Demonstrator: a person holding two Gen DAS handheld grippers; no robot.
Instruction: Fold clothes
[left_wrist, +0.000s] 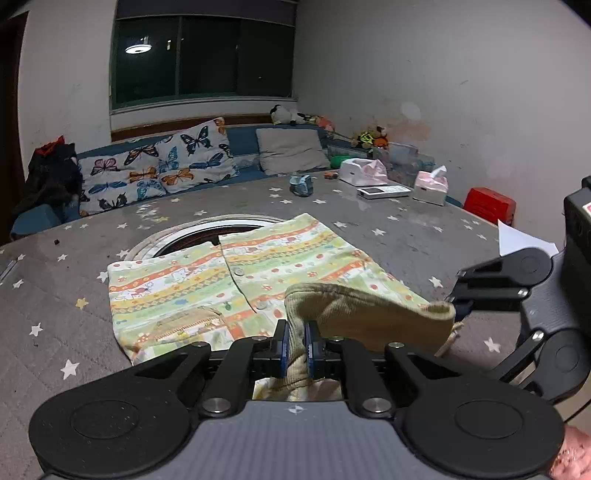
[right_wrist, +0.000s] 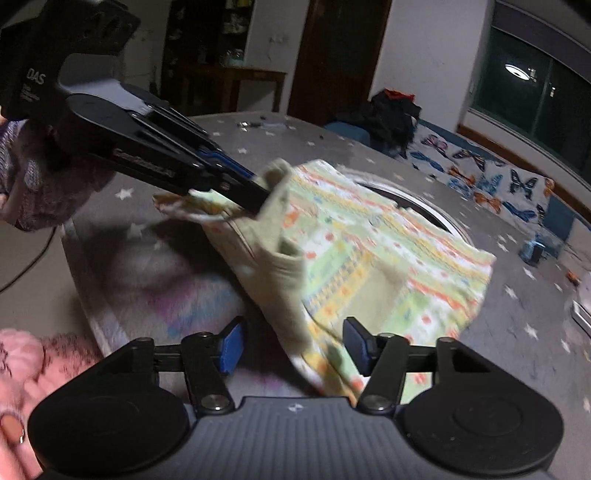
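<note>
A small green, orange and yellow patterned garment lies on the grey star-patterned table. My left gripper is shut on its olive ribbed edge, lifted over the cloth. In the right wrist view the left gripper pinches that edge at the garment's near-left corner. My right gripper is open, its blue pads either side of the hanging lower edge, not closed on it. It shows at the right in the left wrist view, by the lifted edge's right tip.
A round hole in the table lies partly under the garment. Tissue boxes, a white device and a small blue object stand at the far side. Butterfly cushions line a sofa behind. White paper lies at right.
</note>
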